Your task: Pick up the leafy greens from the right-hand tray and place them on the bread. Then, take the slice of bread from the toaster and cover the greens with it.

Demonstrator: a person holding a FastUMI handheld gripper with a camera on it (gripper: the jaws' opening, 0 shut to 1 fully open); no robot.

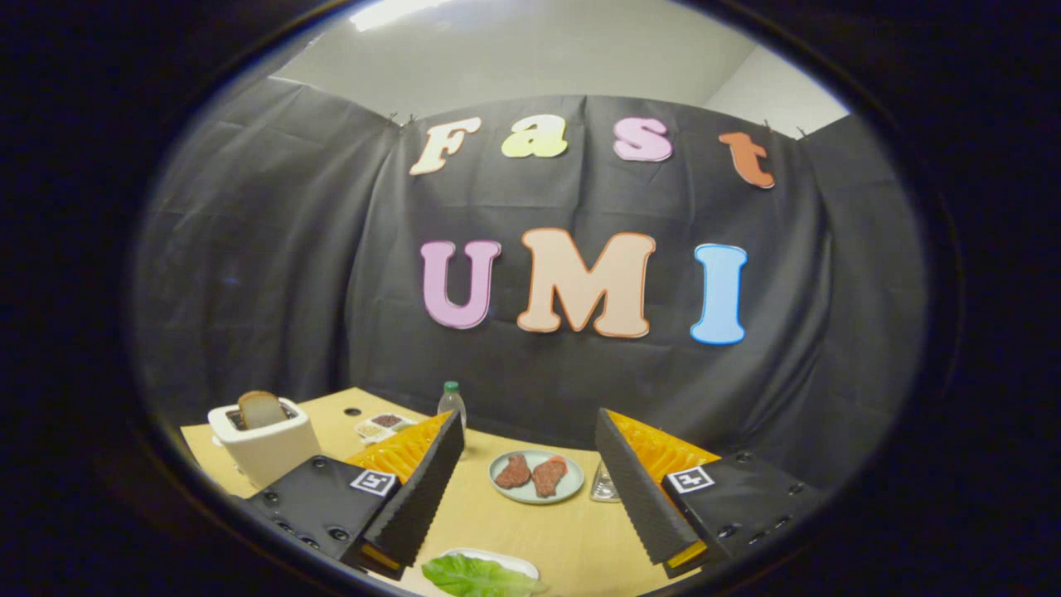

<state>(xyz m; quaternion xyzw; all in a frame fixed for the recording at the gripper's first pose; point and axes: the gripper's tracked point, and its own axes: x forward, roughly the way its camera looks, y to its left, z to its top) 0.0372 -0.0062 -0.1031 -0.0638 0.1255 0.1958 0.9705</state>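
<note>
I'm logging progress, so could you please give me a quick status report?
Gripper open, holding nothing. Leafy greens on a white plate, low between the fingers. Bread slice in toaster. Path clear.

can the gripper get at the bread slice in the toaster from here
Probably yes. The gripper is open and holds nothing, and the bread slice stands up out of the white toaster, off beside one finger, with nothing over it.

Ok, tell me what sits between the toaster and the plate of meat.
In the gripper view, the claw's left finger crosses that stretch; behind it stand a small bottle and a small tray. Toaster and plate flank them.
</note>
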